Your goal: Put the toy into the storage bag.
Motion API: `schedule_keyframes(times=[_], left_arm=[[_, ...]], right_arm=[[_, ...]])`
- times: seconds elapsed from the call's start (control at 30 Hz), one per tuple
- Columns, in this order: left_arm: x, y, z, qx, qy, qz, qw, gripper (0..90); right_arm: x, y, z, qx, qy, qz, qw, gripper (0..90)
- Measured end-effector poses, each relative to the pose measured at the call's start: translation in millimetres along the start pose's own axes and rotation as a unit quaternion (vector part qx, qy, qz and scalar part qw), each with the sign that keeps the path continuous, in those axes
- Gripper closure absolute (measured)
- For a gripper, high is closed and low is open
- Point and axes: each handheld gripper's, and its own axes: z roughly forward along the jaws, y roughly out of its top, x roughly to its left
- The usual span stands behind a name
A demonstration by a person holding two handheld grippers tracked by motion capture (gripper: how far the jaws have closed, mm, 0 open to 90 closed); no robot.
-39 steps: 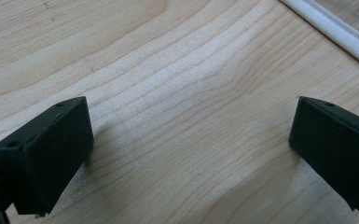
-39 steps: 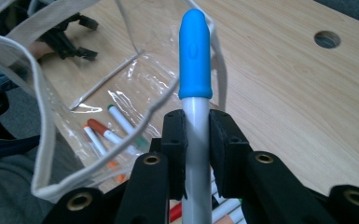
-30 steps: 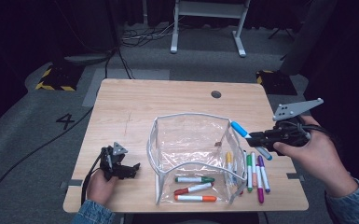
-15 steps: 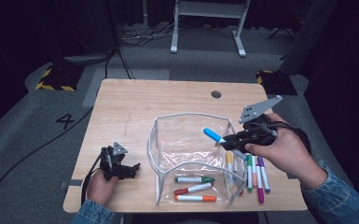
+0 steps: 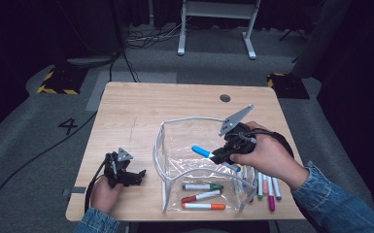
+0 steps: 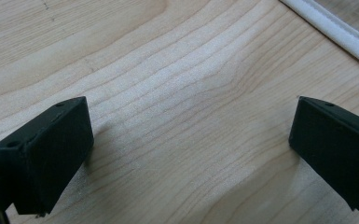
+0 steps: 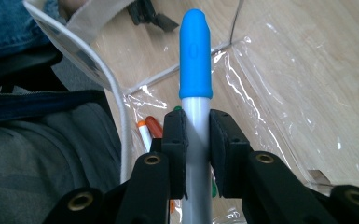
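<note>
Item 1, left side: my left gripper (image 5: pixel 135 175) rests on the wooden table (image 5: pixel 141 111) near its front left corner, the hand (image 5: pixel 104 194) behind it partly cut off by the bottom edge of the high view. In the left gripper view its jaws stand wide apart over bare wood with nothing between them; a strip of white trim (image 6: pixel 331 35) crosses the top right corner there.

Item 2, centre: a clear plastic pouch (image 5: pixel 175 162) with white piping stands open on the table, its walls hard to trace against the wood. Inside, near the front, lie a green marker (image 5: pixel 203 186), a red marker (image 5: pixel 201 196) and an orange marker (image 5: pixel 205 206), each roughly parallel to the table's front edge.

Item 3, centre right: the blue marker (image 5: pixel 202 151) is clamped in my right gripper (image 5: pixel 218 156) over the open pouch. Its long axis runs close to level, blue cap pointing left and slightly away from me, toward the pouch's interior. In the right gripper view the cap (image 7: pixel 196 51) stands clear of the pads (image 7: pixel 175 140), which squeeze the white barrel; the barrel's rear end is hidden behind the gripper body.

Item 4, right: several more markers (image 5: pixel 267 187) lie on the table just outside the pouch, partly hidden by my right hand (image 5: pixel 264 155) and the pouch wall; I can make out green and purple, the rest unclear.
</note>
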Motion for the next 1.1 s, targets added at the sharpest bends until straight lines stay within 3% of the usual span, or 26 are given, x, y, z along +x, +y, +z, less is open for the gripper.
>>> schedule_keyframes(times=[0.47, 0.77, 0.97, 1.1], left_arm=[[0.1, 0.0, -0.1, 0.000, -0.001, 0.000, 1.0000, 0.0], [0.0, 0.0, -0.1, 0.000, -0.001, 0.000, 1.0000, 0.0], [0.1, 0.0, -0.1, 0.000, -0.001, 0.000, 1.0000, 0.0], [0.0, 0.0, 0.0, 0.000, 0.000, 0.000, 1.0000, 0.0]], right_arm=[[-10.8, 2.2, 44.6, 0.061, 0.031, -0.002, 0.9977, 76.9], [-4.8, 14.6, 50.7, 0.085, 0.016, -0.019, 0.9961, 76.9], [-5.3, 23.3, 60.7, 0.112, 0.017, -0.018, 0.9934, 76.9], [-2.7, 32.4, 59.7, 0.105, 0.017, -0.025, 0.9940, 76.8]])
